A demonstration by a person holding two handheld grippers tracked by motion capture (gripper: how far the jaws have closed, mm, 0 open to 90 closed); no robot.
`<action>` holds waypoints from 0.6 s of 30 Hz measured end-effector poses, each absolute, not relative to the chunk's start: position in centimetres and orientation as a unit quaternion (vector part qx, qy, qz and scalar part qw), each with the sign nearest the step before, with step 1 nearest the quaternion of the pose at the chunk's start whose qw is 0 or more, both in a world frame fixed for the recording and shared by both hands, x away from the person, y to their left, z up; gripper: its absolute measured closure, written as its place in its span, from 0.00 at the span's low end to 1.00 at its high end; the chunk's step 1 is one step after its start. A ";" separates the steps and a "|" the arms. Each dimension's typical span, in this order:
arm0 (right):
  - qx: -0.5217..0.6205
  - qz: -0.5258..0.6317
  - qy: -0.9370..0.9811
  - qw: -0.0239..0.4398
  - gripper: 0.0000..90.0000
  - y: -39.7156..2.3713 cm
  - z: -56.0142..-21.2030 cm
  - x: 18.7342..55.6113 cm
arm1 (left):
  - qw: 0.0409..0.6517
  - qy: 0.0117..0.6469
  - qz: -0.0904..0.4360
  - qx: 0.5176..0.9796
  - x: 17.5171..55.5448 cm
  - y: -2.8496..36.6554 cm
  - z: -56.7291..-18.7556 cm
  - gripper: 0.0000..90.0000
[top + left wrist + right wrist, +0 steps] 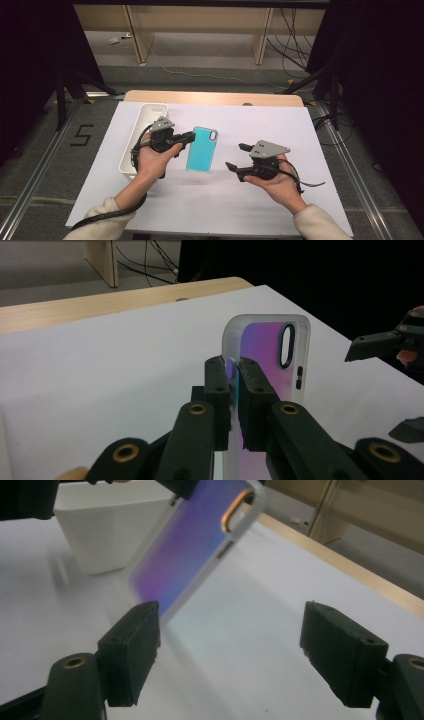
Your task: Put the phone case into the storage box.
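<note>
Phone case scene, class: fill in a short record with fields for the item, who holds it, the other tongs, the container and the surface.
Item: teal, clear-rimmed plastic phone case with an oval camera cut-out
Holder: left tongs, shut on the case's edge, lifting it off the sheet
Other tongs: right tongs, open, nothing between the jaws, apart from the case
Container: white rectangular plastic bin, beside the left hand
Surface: white sheet over a wooden table
</note>
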State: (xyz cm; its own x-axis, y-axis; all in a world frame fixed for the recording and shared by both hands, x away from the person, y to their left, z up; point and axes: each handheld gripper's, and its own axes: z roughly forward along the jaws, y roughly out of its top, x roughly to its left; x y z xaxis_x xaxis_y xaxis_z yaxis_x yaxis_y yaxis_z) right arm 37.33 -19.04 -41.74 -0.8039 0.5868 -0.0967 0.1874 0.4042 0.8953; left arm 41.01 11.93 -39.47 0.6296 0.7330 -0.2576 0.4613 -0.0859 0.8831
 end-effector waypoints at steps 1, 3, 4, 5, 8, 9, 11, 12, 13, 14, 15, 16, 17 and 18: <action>0.243 0.493 0.810 0.203 0.28 -19.4 -41.7 37.3 | 0.539 0.412 0.129 0.723 40.9 12.1 -39.3 0.93; 0.253 0.501 0.800 0.212 0.28 -20.0 -41.6 37.3 | 0.540 0.411 0.131 0.723 40.9 12.4 -39.1 0.94; 0.260 0.498 0.801 0.204 0.28 -20.4 -41.6 37.2 | 0.540 0.411 0.132 0.722 40.9 12.6 -39.0 0.93; 0.265 0.500 0.799 0.204 0.28 -20.6 -41.6 37.2 | 0.544 0.413 0.132 0.719 40.8 12.7 -39.0 0.93; 0.272 0.499 0.796 0.209 0.28 -21.3 -41.7 37.0 | 0.544 0.410 0.136 0.719 40.7 13.0 -38.9 0.93; 0.269 0.500 0.793 0.218 0.28 -21.5 -41.8 37.1 | 0.543 0.410 0.136 0.720 40.6 13.1 -38.9 0.93; 0.276 0.501 0.792 0.213 0.28 -21.7 -41.8 36.9 | 0.544 0.412 0.135 0.718 40.5 13.2 -38.9 0.93; 0.278 0.500 0.792 0.214 0.28 -21.9 -41.8 36.8 | 0.544 0.408 0.136 0.721 40.5 13.4 -38.9 0.93; 0.279 0.498 0.792 0.215 0.27 -22.1 -41.8 36.8 | 0.545 0.408 0.137 0.720 40.5 13.4 -38.9 0.93; 0.277 0.500 0.790 0.224 0.28 -22.3 -41.8 36.8 | 0.545 0.409 0.139 0.719 40.4 13.5 -38.9 0.93; 0.282 0.493 0.792 0.223 0.28 -22.5 -41.7 36.7 | 0.545 0.407 0.140 0.719 40.4 13.6 -38.8 0.93; 0.281 0.500 0.788 0.226 0.28 -22.6 -41.9 36.7 | 0.545 0.407 0.141 0.719 40.4 13.8 -38.8 0.93; 0.282 0.496 0.789 0.228 0.28 -22.8 -41.9 36.7 | 0.546 0.409 0.141 0.718 40.4 13.9 -38.8 0.93; 0.284 0.496 0.789 0.226 0.28 -22.9 -42.0 36.6 | 0.548 0.410 0.139 0.715 40.3 14.0 -38.8 0.93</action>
State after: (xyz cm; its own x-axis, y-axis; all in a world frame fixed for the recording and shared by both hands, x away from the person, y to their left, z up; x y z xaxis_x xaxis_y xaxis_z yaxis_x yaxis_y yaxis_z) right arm 36.61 -22.94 -41.96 -0.7362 0.6725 -0.0751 0.2239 0.3469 0.9108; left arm 40.34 14.01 -38.78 0.6248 0.7394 -0.2508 0.4343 -0.0622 0.8986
